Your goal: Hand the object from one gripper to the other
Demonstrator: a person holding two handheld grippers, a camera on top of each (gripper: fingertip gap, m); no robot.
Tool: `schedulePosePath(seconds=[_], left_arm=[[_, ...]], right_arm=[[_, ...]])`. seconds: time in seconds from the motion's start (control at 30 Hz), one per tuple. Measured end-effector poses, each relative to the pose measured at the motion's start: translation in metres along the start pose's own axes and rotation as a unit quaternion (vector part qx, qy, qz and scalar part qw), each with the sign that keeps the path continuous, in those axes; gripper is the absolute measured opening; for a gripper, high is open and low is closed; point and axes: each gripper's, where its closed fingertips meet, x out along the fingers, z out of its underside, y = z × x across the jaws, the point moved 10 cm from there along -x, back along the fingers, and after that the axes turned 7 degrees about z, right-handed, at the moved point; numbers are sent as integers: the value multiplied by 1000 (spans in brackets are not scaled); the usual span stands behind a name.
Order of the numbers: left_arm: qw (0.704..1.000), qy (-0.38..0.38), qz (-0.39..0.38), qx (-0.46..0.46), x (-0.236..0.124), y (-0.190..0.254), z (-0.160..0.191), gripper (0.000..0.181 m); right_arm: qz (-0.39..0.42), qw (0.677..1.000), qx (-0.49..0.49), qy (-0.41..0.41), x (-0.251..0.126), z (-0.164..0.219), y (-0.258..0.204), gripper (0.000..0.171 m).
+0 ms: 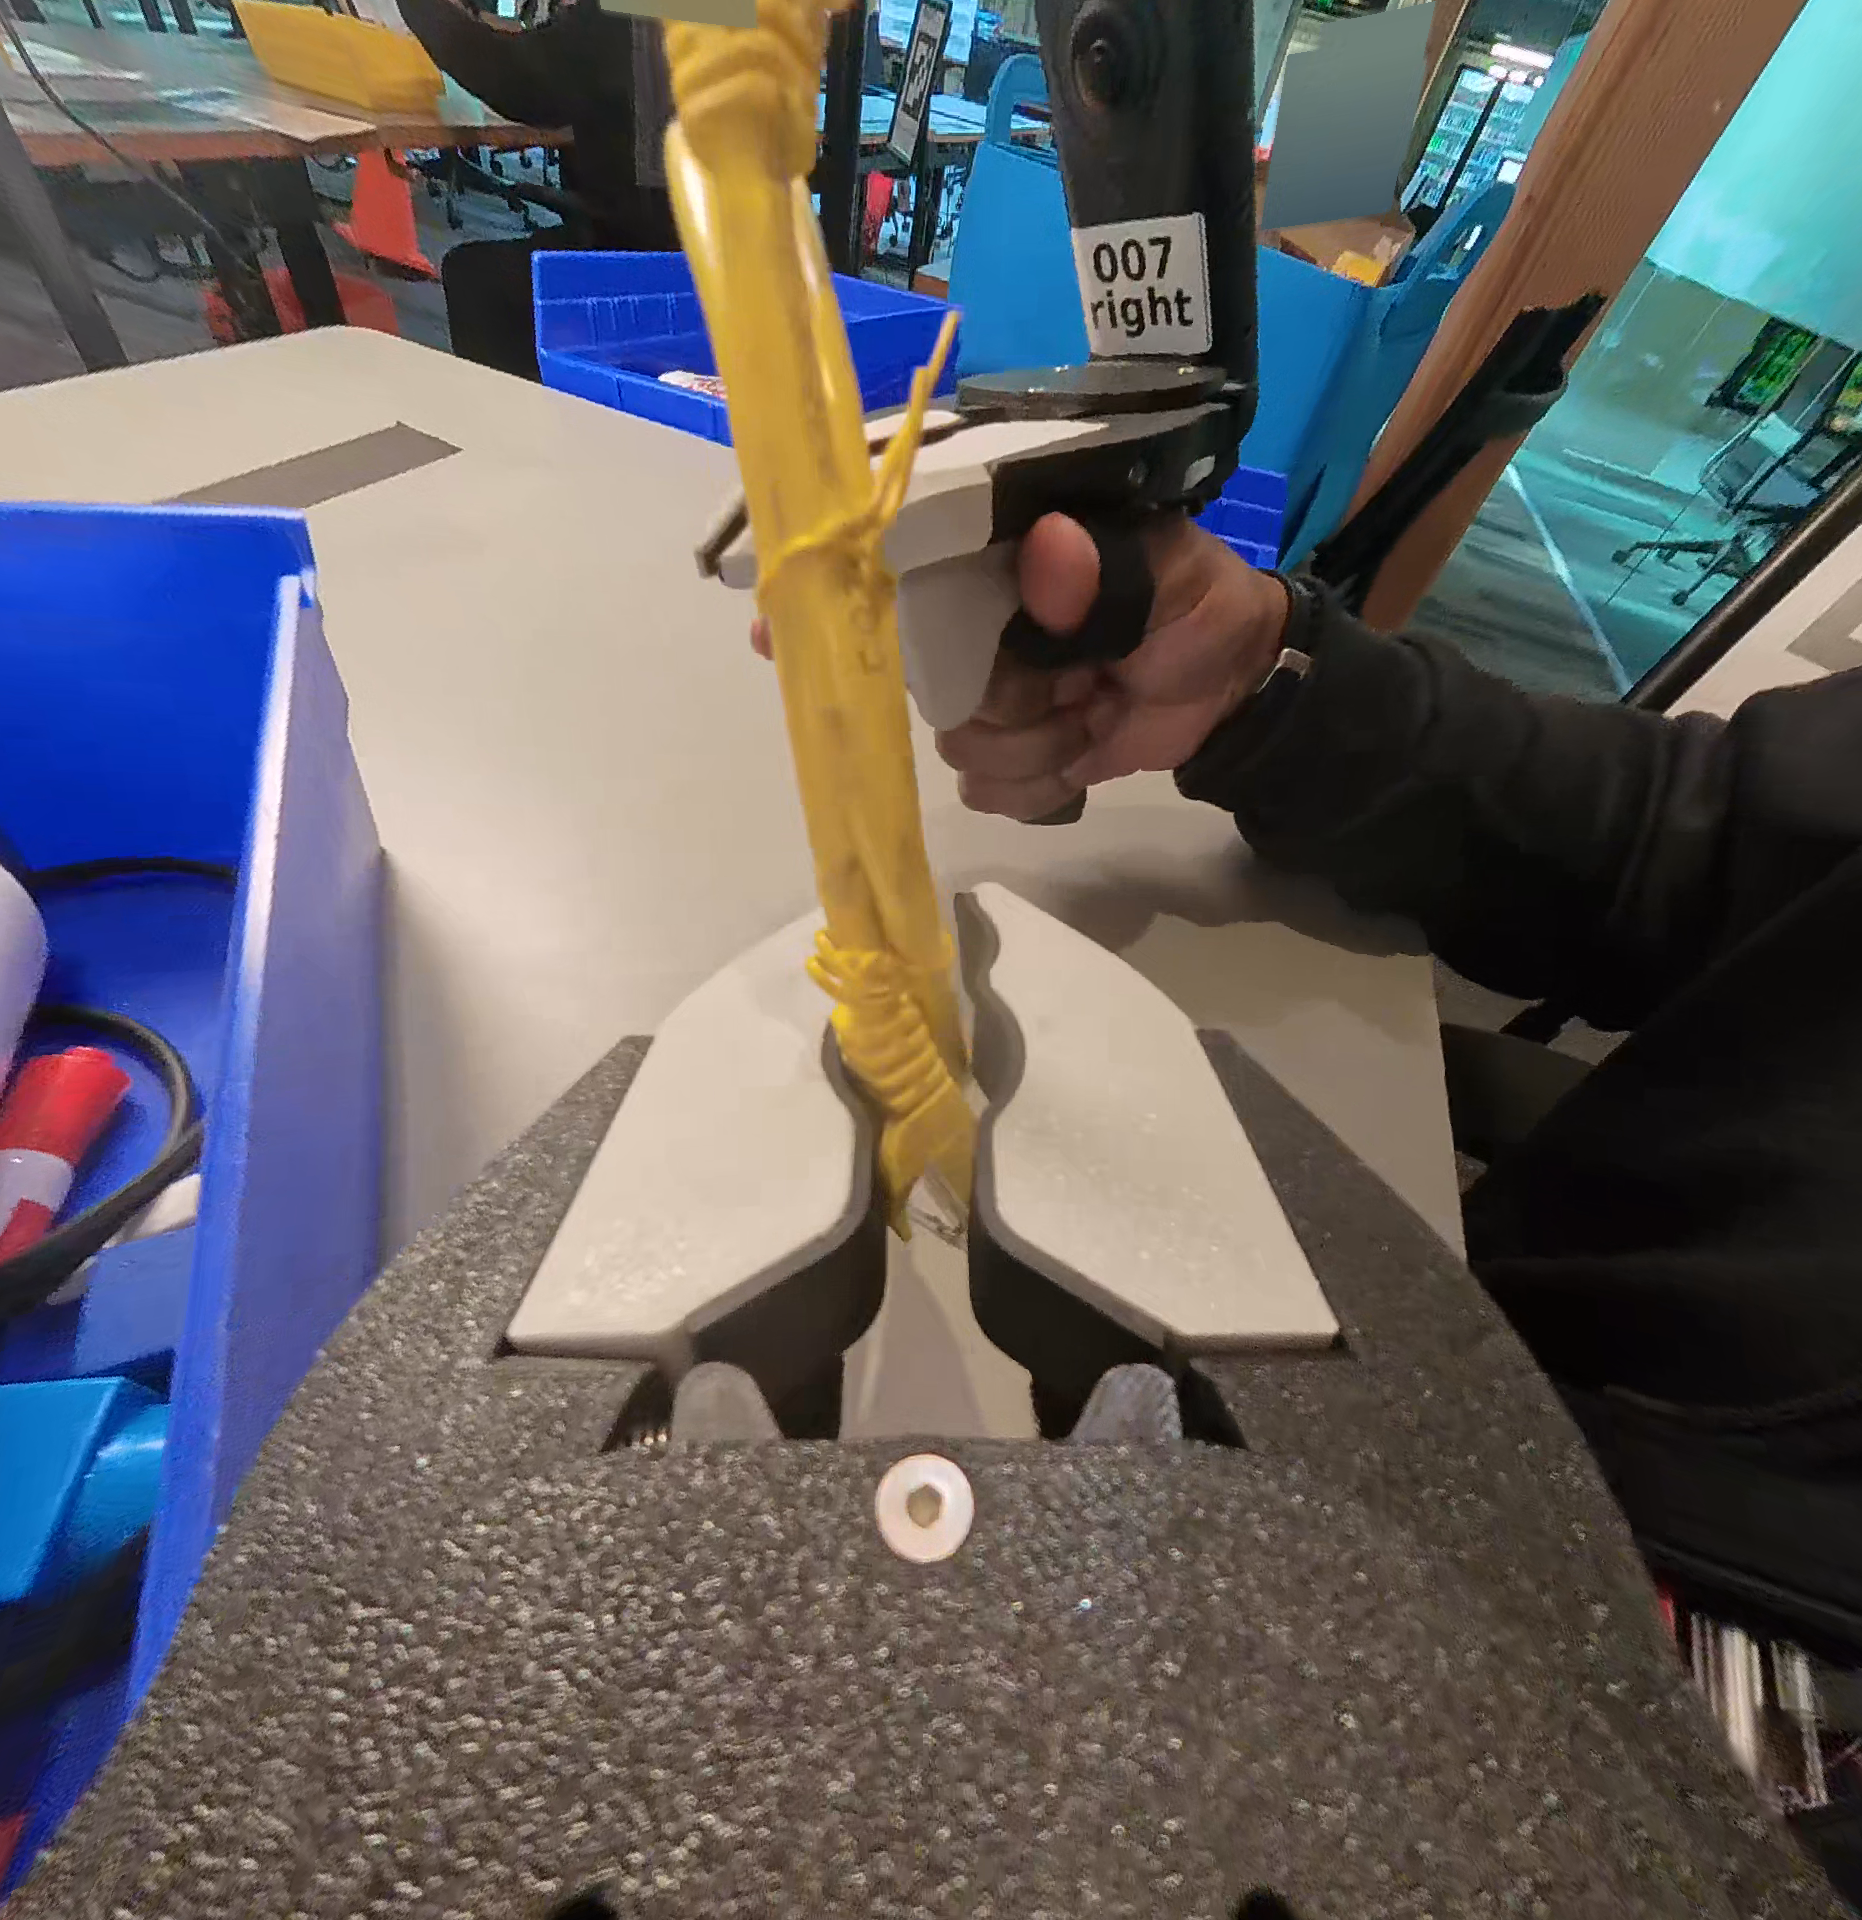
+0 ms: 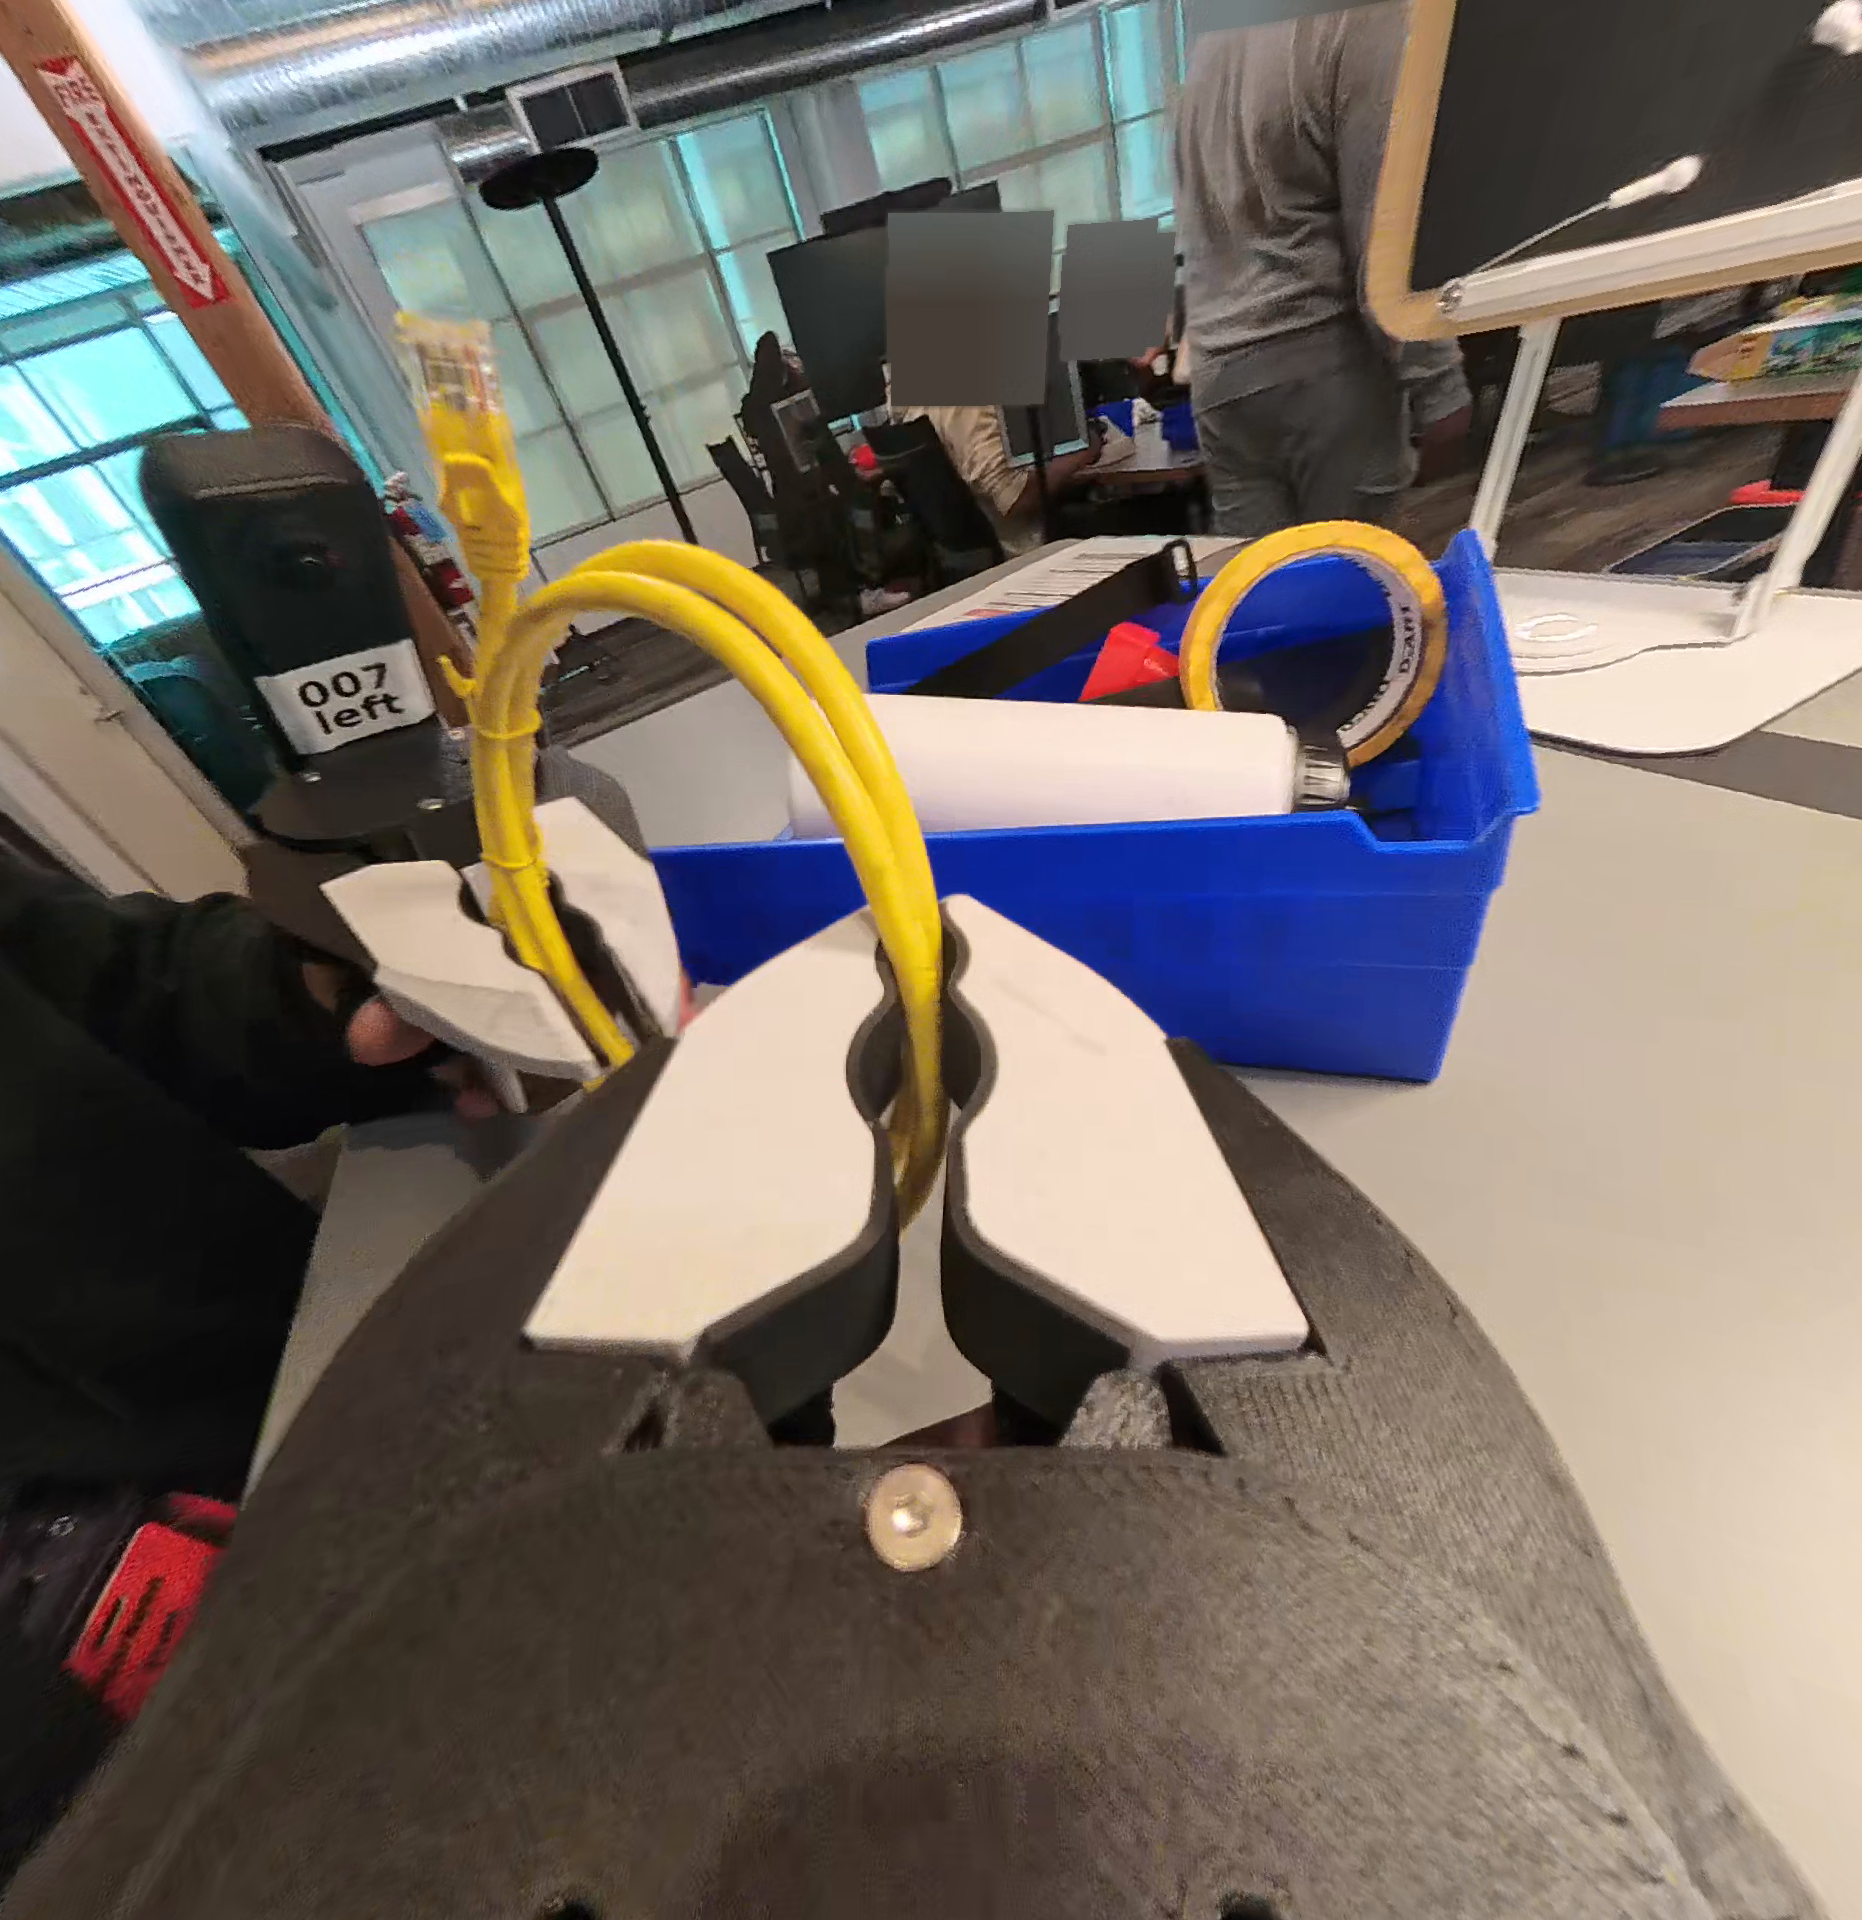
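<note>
A yellow network cable (image 1: 844,727), coiled and tied into a bundle, stands nearly upright above the grey table (image 1: 511,665). My left gripper (image 1: 911,935) is shut on its lower tied end. My right gripper (image 1: 792,520), held by a hand in a black sleeve, is closed around the bundle higher up. In the right wrist view my right gripper (image 2: 914,925) is shut on the cable's loop (image 2: 802,665). My left gripper (image 2: 553,956) grips the bundle at the left, with the plug end sticking up.
A blue bin (image 2: 1114,935) on the table (image 2: 1633,1039) holds a white cylinder (image 2: 1031,769) and a yellow tape roll (image 2: 1311,634). It also shows in the left wrist view (image 1: 262,831). Another blue bin (image 1: 636,343) stands farther back. People stand and sit in the background. The left gripper's tips are roughly 8 centimeters from the right gripper's.
</note>
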Motion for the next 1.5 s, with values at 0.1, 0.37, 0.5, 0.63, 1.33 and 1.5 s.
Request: schedulePosePath(seconds=[0.1,0.37,0.5,0.63,1.33,1.5], left_arm=[[998,38,4,-43,-3,-5,0,12],[996,69,-52,-10,-13,-11,-6,12],[997,59,-48,11,-13,-9,-7,12],[995,18,-54,77,-7,-6,-2,12],[936,-104,-171,289,14,10,16,13],[962,-10,-145,230,5,7,7,28]], right_arm=[[23,999,-23,18,-6,-2,4,26],[65,978,-192,45,-23,-7,-4,48],[48,960,-270,55,-31,-10,-12,50],[-3,925,-377,41,-32,-21,-24,53],[-71,753,-629,-177,11,-14,-62,14],[-28,730,-663,-163,15,-4,-50,12]])
